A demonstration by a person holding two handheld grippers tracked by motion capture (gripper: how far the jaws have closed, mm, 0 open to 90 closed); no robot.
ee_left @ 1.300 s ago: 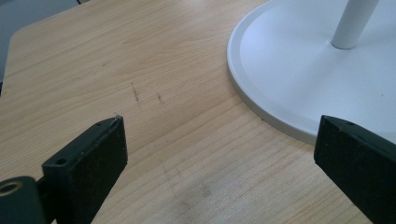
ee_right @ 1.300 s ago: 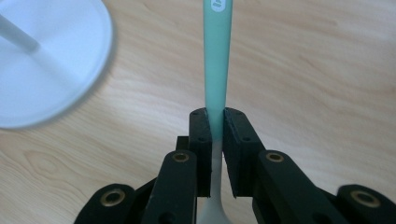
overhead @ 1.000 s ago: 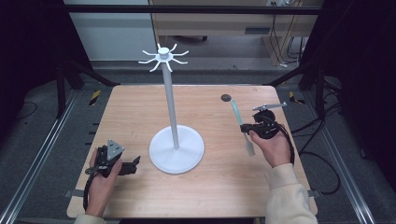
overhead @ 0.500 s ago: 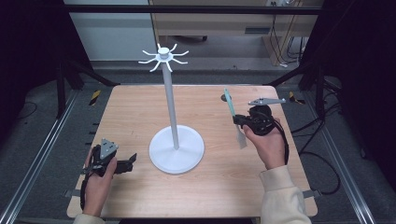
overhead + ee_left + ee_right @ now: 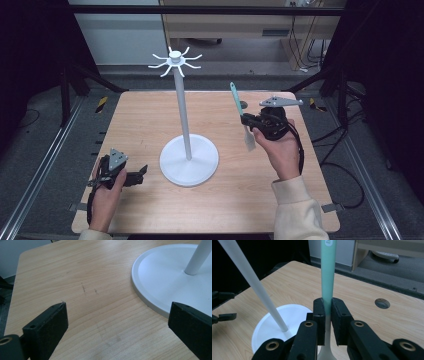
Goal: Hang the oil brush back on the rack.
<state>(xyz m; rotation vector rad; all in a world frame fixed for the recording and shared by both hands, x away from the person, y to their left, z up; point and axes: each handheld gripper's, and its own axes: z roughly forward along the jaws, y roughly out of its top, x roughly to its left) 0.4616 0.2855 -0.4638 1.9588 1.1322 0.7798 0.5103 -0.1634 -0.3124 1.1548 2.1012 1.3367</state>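
A spatula (image 5: 236,100) with a teal handle and a white blade hangs over the right half of the table, handle end up. My right gripper (image 5: 246,120) is shut on it where teal meets white; in the right gripper view the jaws clamp the handle (image 5: 328,272) at my right gripper (image 5: 327,315). A white stand (image 5: 182,115) with a round base (image 5: 189,160) and a ring of hooks (image 5: 175,60) on top rises at mid-table, left of the spatula. My left gripper (image 5: 141,175) rests low by the base's left edge, open with nothing between its jaws (image 5: 117,322).
The wooden table (image 5: 150,115) has a round hole (image 5: 382,303) near its far right edge. Metal rails run along both sides on the floor. The stand's base (image 5: 170,277) lies just to the right of my left gripper's jaws.
My right hand has lifted the spatula off the table and carried it a little toward the stand, the handle swinging more upright. The left hand has stayed put.
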